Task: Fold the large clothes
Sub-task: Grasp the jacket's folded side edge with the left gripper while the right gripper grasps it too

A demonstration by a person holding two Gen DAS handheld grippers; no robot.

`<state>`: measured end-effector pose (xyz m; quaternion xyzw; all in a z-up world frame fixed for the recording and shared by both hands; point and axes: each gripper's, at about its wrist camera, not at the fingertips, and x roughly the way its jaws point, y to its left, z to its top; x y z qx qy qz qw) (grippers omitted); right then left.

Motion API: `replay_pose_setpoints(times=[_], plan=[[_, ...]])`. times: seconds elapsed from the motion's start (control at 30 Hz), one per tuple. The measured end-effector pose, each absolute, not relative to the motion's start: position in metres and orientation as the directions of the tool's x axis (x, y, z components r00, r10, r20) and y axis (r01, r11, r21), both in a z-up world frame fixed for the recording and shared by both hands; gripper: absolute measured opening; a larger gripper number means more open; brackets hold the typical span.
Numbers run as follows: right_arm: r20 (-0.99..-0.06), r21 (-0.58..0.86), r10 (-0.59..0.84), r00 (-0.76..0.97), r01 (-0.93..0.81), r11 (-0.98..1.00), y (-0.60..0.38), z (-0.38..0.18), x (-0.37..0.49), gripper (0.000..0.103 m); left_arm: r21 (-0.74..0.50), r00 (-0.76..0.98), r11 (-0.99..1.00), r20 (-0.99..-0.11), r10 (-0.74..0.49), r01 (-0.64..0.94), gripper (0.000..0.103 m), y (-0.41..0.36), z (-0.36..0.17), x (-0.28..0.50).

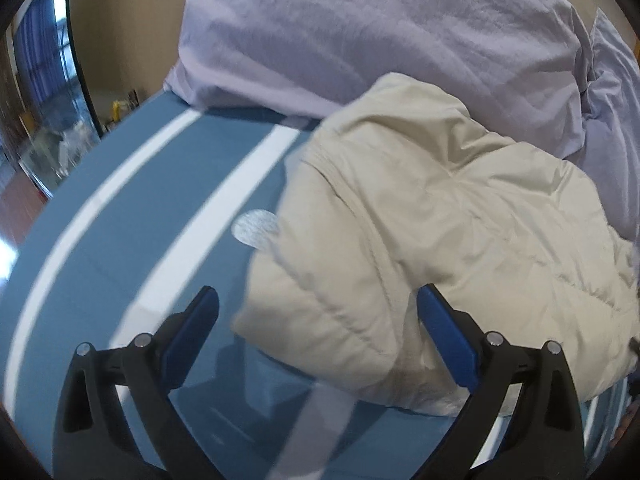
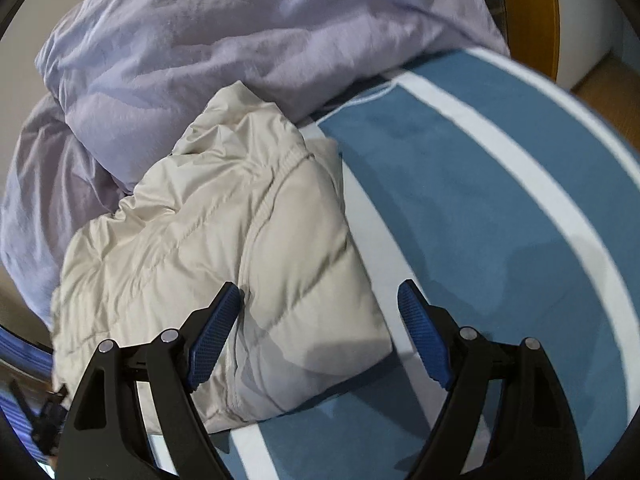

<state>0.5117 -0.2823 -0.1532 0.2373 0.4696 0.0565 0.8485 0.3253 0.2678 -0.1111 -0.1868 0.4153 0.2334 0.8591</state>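
A cream quilted puffer jacket lies bundled in a folded heap on a blue bedsheet with white stripes. My left gripper is open and empty, hovering over the jacket's near left corner, its right finger over the fabric. In the right wrist view the same jacket lies left of centre. My right gripper is open and empty above the jacket's near right corner, its left finger over the fabric and its right finger over the sheet.
A crumpled lilac duvet is piled behind the jacket, also in the right wrist view. A round white tag shows at the jacket's left edge. The bed's edge and floor lie far left. A wooden frame stands at the far right.
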Motion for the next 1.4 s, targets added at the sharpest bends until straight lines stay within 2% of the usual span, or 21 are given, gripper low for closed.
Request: replay_pose_setpoints(times=[0.1,0.27,0.37,0.43,0.53,0.6,0.83,1.27,1.4], plan=[[-0.747,0.509,0.372,0.55,0.115,0.853,-0.283,-0.158,0.511,0.07,-0.18,0.561,0.807,-0.8,0.212,-0.562,0.095,0.268,-0.117,0.33],[-0.72,0.545,0.408,0.561,0.094,0.833,-0.283,-0.162,0.51,0.058,-0.23,0.591,0.788,-0.781,0.2,-0.571,0.082,0.268,-0.117,0.33],[-0.711,0.538,0.406,0.574,0.073,0.84,-0.28,-0.161,0.507,0.049,-0.255,0.611,0.775,-0.765,0.204,-0.578,0.066,0.269,-0.115,0.326],[-0.705,0.538,0.406,0.582,0.066,0.84,-0.28,-0.159,0.505,0.041,-0.277,0.627,0.767,-0.752,0.202,-0.579,0.05,0.27,-0.111,0.322],[-0.694,0.542,0.409,0.593,0.056,0.838,-0.281,-0.157,0.501,0.035,-0.313,0.655,0.766,-0.735,0.179,-0.561,0.037,0.271,-0.103,0.313],[-0.69,0.543,0.412,0.595,0.049,0.838,-0.281,-0.154,0.499,0.034,-0.32,0.665,0.775,-0.728,0.167,-0.545,0.034,0.271,-0.099,0.308],[-0.682,0.555,0.453,0.574,0.003,0.832,-0.279,-0.14,0.477,0.032,-0.331,0.675,0.778,-0.722,0.155,-0.533,0.033,0.28,-0.094,0.273],[-0.676,0.549,0.529,0.514,-0.128,0.826,-0.252,-0.126,0.367,0.032,-0.326,0.664,0.769,-0.729,0.166,-0.55,0.033,0.306,-0.092,0.167],[-0.692,0.508,0.502,0.519,-0.144,0.849,-0.247,-0.123,0.36,0.036,-0.312,0.646,0.757,-0.74,0.185,-0.574,0.04,0.306,-0.095,0.158]])
